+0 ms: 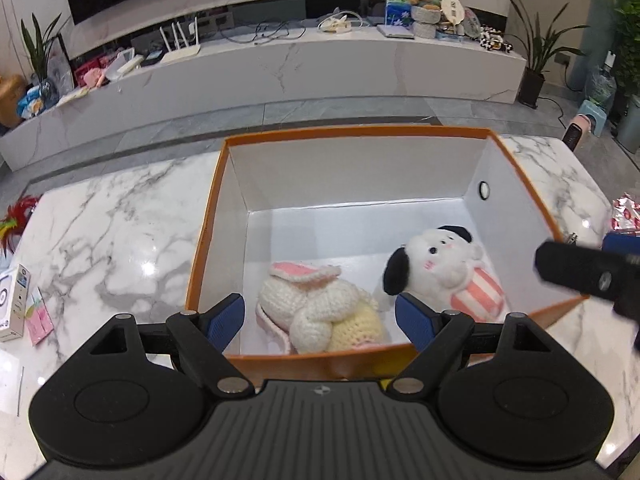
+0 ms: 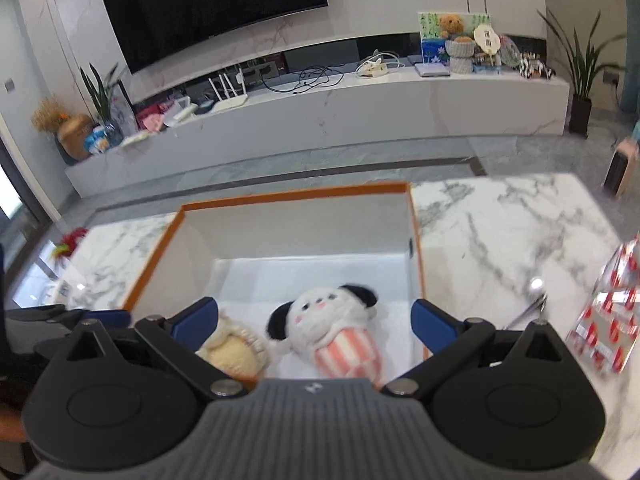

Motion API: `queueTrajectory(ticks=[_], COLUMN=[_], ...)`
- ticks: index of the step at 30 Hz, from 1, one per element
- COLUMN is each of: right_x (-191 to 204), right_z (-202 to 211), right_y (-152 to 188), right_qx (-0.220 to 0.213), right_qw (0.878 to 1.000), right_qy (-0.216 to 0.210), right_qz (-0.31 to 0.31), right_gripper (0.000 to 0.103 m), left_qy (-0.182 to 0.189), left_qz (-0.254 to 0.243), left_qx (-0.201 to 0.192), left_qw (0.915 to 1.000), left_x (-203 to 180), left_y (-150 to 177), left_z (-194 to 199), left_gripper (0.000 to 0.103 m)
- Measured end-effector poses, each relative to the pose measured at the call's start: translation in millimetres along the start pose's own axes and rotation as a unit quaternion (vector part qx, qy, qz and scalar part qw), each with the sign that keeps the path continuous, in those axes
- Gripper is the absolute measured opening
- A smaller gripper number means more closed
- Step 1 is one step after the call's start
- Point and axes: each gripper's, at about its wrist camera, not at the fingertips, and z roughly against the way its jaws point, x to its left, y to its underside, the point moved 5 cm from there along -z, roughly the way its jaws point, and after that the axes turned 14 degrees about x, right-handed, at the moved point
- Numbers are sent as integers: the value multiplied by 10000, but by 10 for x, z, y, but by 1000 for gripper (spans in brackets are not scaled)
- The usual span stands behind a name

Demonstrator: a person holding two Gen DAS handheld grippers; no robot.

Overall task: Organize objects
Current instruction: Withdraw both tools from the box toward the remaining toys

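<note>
An orange box with a white inside stands on the marble table. In it lie a crocheted white and pink bunny and a white plush dog with black ears and a striped pink body. My left gripper is open and empty above the box's near edge, over the bunny. My right gripper is open and empty above the box, over the dog; part of it shows at the right of the left wrist view.
A red and white patterned packet lies on the table right of the box. A small white box, a pink card and a red feathery toy lie at the table's left. A TV bench stands beyond.
</note>
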Motion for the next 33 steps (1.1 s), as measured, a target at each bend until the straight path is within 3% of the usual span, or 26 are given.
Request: queueTrajectory(ticks=[5, 8, 14, 20, 22, 24, 28, 30, 33], right_x=[-70, -97, -297, -585, -695, -801, -820, -763, -691], right_z=[171, 345, 524, 620, 574, 449, 410, 385, 234], right_y=[191, 260, 471, 796, 1006, 1147, 1149, 1124, 1138], right_qx=[36, -88, -25, -65, -53, 274, 266, 233, 453], right_qw=[9997, 9999, 9996, 9994, 9995, 9985, 9978, 9983, 9981], right_qy=[228, 138, 170, 321, 214, 189, 411, 370, 255], right_qz=[-23, 26, 201, -58, -227, -437, -448, -377, -325], right_gripper=[102, 102, 102, 102, 102, 102, 102, 102, 102], left_qy=[-192, -258, -215, -226, -62, 34, -175, -60, 160], left_qz=[-318, -383, -115, 510, 593, 652, 784, 715, 352], left_qx=[-150, -272, -340, -298, -352, -387, -490, -480, -776], left_qw=[9992, 9986, 9991, 9980, 9976, 9971, 9956, 9963, 9962], left_x=[-122, -134, 34, 397, 496, 566, 642, 634, 525], left_y=[148, 304, 776, 1204, 1272, 1302, 1350, 1367, 1339], left_z=[184, 299, 374, 313, 288, 239, 108, 80, 120], left_gripper=[98, 98, 98, 98, 98, 98, 98, 98, 98])
